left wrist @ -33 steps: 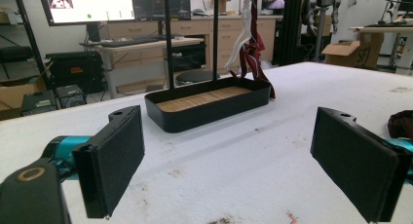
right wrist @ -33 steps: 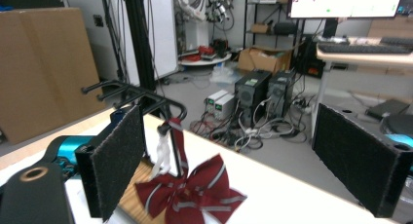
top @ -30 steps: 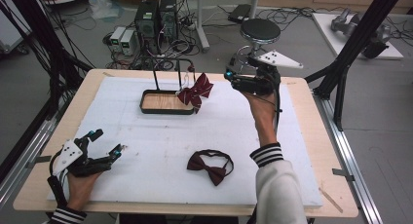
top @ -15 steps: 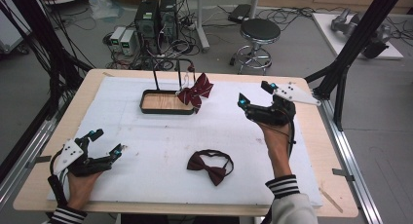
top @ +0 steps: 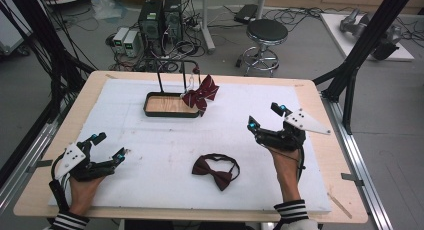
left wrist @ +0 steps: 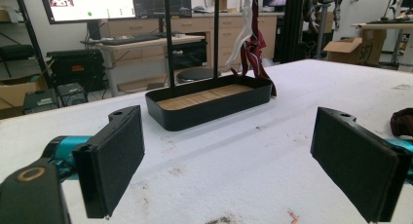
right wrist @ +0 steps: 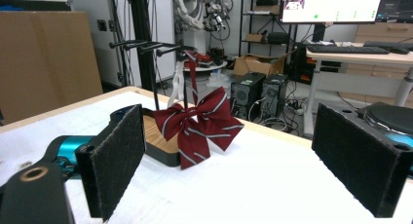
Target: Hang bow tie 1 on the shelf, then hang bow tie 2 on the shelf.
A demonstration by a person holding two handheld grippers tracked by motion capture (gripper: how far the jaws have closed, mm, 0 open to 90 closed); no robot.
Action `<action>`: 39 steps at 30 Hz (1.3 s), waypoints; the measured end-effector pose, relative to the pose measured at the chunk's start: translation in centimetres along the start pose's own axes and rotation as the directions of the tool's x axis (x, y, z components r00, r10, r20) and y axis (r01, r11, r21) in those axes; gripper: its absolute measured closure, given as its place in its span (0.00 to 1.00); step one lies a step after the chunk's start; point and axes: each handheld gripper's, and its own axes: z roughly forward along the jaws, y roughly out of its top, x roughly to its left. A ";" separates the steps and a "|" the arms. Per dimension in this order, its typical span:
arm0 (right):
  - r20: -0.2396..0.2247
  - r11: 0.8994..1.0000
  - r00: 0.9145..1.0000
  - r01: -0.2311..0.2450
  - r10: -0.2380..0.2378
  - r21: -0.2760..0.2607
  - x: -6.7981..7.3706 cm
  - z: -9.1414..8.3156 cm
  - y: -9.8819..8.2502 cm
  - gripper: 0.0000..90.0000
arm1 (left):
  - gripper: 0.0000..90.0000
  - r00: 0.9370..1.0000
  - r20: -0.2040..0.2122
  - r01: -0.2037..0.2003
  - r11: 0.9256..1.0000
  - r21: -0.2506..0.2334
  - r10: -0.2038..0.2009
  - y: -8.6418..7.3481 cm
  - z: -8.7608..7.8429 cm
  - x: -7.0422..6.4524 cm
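The left gripper [top: 102, 147] was held low over the near left corner of the white table cover [top: 150, 155], its jaws spread wide and nothing between them. In the left gripper view [left wrist: 226, 160] only the bare, scuffed cover was seen between the two black pads, with the black tray [left wrist: 209, 104] well beyond. That tray [top: 170, 106], with a wooden floor and thin upright rods, was placed toward the far middle of the table. A striped dark-red bow [top: 201, 95] was hung from the rack at the tray's right end, its lower tips by the tray's rim. A plain dark-red bow tie [top: 216, 169] was laid flat on the cover nearer the person, between the two grippers and closer to the right one. The right gripper [top: 265, 120] was held above the cover at the right, jaws wide apart and empty, clear of both bows. In the right gripper view [right wrist: 229, 160] the striped bow [right wrist: 197, 121] was framed between the open pads, well apart from them.
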 end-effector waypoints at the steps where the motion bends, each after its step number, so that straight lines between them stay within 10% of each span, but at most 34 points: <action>1: 0.000 1.000 1.000 0.007 -0.007 0.014 0.0 0.0 -0.4 0.13 | 0.14 1.000 -0.001 0.000 1.000 -0.001 0.000 0.0 0.0 0.0; 28: -0.038 0.999 0.999 -0.004 0.006 0.042 -0.2 0.0 -0.6 0.13 | 0.14 1.000 -0.007 0.002 1.000 -0.006 -0.002 0.0 -0.1 0.0; 39: -0.192 0.981 0.980 0.087 -0.052 0.175 1.5 0.6 -0.3 0.13 | 0.14 1.000 0.000 0.014 1.000 -0.003 -0.014 0.0 0.0 0.1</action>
